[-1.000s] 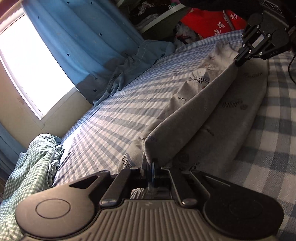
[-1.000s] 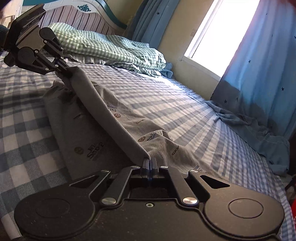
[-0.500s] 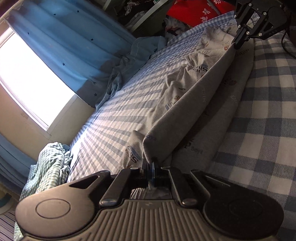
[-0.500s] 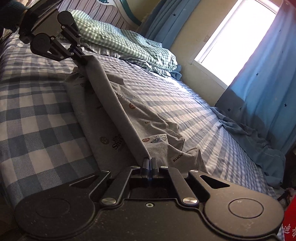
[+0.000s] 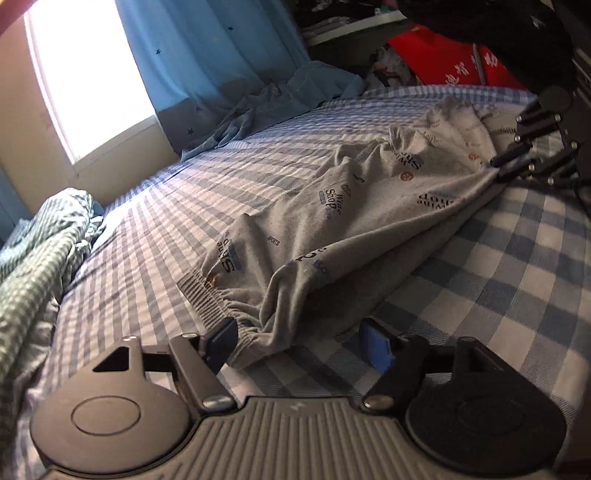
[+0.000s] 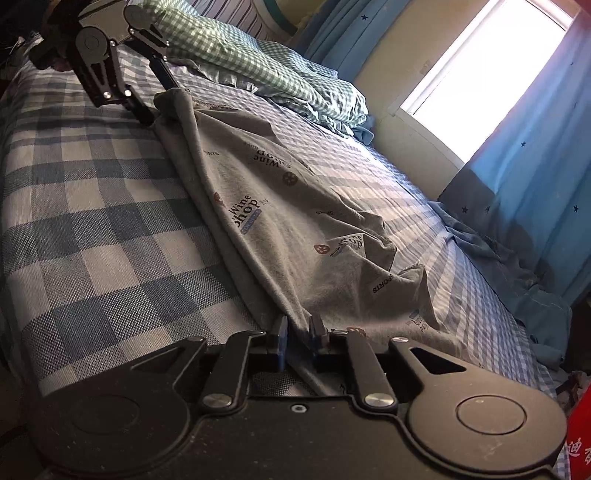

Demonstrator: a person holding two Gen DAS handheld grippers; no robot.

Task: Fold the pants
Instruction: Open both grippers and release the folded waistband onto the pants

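Grey printed pants (image 5: pixel 369 206) lie lengthwise on the blue checked bed sheet (image 5: pixel 517 277), folded along the near edge, cloth rumpled toward the window side.

Left gripper (image 5: pixel 301 341): jaws have just been opening and stand wide apart. The elastic waistband end of the pants sits between them, slack on the sheet; neither pad presses on it.

Right gripper (image 6: pixel 298 334): jaws have just been opening too, only a little. A narrow gap shows, and the folded edge of the pants runs through it. Whether the pads touch the cloth, cannot tell.

Left wrist view only: red bag (image 5: pixel 454 62) with white characters past the foot of the bed, and dark cluttered shelves above it. The right gripper appears here far off at the pants' other end.

Right wrist view only: green gingham pillow (image 6: pixel 258 62) and striped headboard (image 6: pixel 236 14).

Both views: bright window (image 6: pixel 487 66), blue star curtain (image 6: pixel 546 140), bunched blue cloth (image 5: pixel 280 99) at the bed's far edge.
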